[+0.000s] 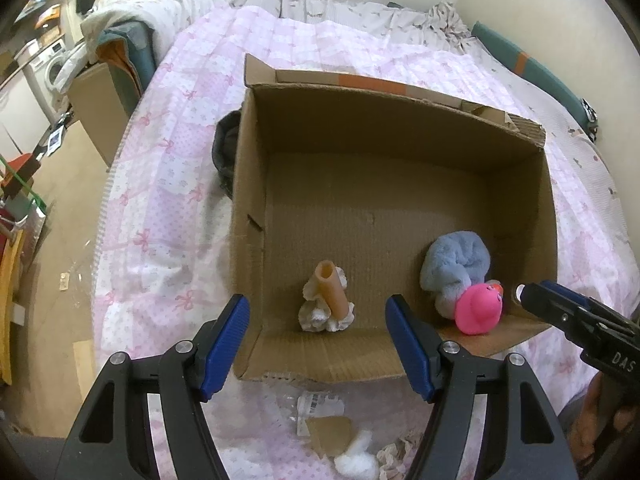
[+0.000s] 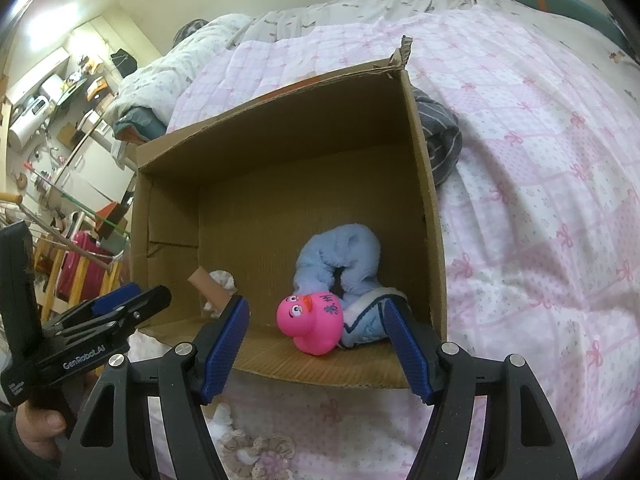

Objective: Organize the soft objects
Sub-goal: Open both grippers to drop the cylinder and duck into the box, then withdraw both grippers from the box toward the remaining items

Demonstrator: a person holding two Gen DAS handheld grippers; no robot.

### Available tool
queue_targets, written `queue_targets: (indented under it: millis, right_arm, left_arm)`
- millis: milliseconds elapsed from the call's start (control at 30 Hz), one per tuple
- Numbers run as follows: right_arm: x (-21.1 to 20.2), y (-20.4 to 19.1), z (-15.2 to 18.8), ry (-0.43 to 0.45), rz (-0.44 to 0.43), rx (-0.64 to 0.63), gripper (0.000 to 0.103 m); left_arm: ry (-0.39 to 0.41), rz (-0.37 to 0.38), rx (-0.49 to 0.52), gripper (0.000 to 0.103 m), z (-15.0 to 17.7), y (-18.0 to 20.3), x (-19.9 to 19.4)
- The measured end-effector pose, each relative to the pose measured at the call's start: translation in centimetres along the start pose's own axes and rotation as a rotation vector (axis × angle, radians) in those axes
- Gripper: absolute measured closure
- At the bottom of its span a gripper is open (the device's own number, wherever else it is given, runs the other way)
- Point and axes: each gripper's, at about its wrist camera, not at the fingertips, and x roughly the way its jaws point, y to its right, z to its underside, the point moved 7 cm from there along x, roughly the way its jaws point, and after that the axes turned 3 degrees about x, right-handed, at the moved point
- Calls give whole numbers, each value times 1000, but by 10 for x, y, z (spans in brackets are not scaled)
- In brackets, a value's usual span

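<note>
While the pink duck [image 2: 310,326] lies in the box [image 2: 280,152], both tools, left [image 1: 318,338] and right [image 2: 316,340], gape empty.

The cardboard box [image 1: 400,168] is plain brown, with a strip of orange tape along its far flap. Inside lies a bright pink rubber duck [image 2: 312,320] with an orange beak and dark blue marks on its side, against a pale blue fluffy toy [image 2: 344,260]. A tan tube [image 1: 332,292] rests on something cream and frilly. The quilt [image 1: 180,180] is a white and pink patchwork with pink bows. Both grippers are black with blue pads [image 1: 224,340]. A dark grey striped cloth [image 2: 440,140] sits beside the box.
</note>
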Motion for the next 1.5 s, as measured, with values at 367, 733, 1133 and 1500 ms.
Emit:
queue_targets:
  millis: [367, 733, 1133, 1500]
  right_arm:
    - [-11, 3, 7, 12, 5, 6, 29]
    - [-34, 4, 23, 31, 6, 16, 29]
    - [-36, -1, 59, -25, 1, -12, 29]
    - [-1, -24, 100, -223, -15, -95, 29]
  left_arm:
    - [11, -31, -14, 35, 27, -11, -25]
    - [15, -59, -29, 35, 54, -26, -44]
    - [-12, -62, -33, 35, 77, -27, -45]
    - [-19, -55, -133, 35, 79, -44, -43]
